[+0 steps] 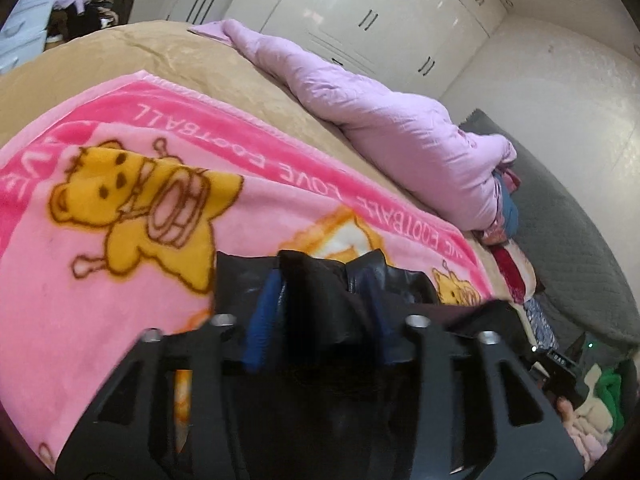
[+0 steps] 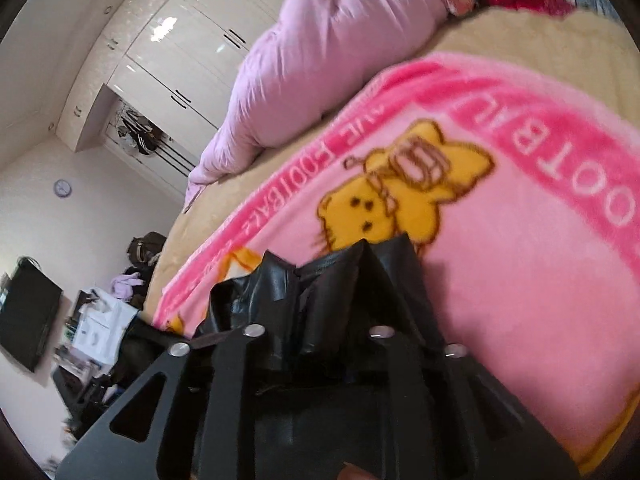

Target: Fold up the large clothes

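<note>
A black leather-like garment [image 1: 320,280] is bunched between the blue-padded fingers of my left gripper [image 1: 320,312], which is shut on it above the pink bear blanket [image 1: 120,240]. My right gripper [image 2: 332,292] is shut on another part of the same black garment [image 2: 280,280], its folds sticking up between the fingers. Both grippers hold the garment lifted over the blanket [image 2: 520,280] on the bed. The rest of the garment is hidden below the grippers.
A lilac duvet [image 1: 380,120] lies rolled along the far side of the beige bed cover [image 1: 140,52]. White wardrobes [image 1: 380,12] stand behind. Piled clothes [image 1: 96,4], a wall TV [image 2: 24,316] and a cluttered desk [image 2: 96,332] sit beyond the bed's end.
</note>
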A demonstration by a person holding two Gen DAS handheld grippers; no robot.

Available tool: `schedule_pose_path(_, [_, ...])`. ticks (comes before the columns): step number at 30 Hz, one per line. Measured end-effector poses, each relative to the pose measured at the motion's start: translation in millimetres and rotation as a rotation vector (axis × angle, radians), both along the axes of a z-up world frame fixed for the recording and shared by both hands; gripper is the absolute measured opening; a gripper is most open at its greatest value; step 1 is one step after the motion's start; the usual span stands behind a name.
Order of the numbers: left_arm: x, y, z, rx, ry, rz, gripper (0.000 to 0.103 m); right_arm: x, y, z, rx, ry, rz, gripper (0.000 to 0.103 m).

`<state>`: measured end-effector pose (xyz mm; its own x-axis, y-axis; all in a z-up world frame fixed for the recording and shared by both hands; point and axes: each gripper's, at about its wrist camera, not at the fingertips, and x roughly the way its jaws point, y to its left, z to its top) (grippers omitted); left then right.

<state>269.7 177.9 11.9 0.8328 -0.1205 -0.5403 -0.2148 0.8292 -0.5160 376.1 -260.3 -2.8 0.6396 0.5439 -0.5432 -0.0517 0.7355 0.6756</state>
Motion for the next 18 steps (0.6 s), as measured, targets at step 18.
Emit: schedule_pose_path(18, [32.1,-14.7,-36.0,0.190,0.226,-0.078,0.065,2.1,28.4,5.6,-0.538,-0.115,0.074,0.065])
